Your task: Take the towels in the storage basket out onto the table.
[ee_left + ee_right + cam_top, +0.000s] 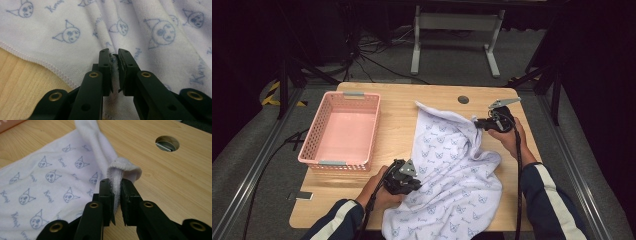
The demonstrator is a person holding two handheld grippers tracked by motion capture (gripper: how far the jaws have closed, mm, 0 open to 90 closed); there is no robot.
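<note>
A white towel [452, 170] printed with small blue cat faces lies rumpled across the right half of my tabletop [399, 130], its near end draped over the front edge, one far edge pulled up into a ridge.

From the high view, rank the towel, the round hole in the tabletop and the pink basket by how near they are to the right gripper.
1. The towel: pinched between the fingers of the right gripper, so touching.
2. The round hole: just beyond the gripper, toward the table's far edge.
3. The pink basket: across the table on its left side.
</note>
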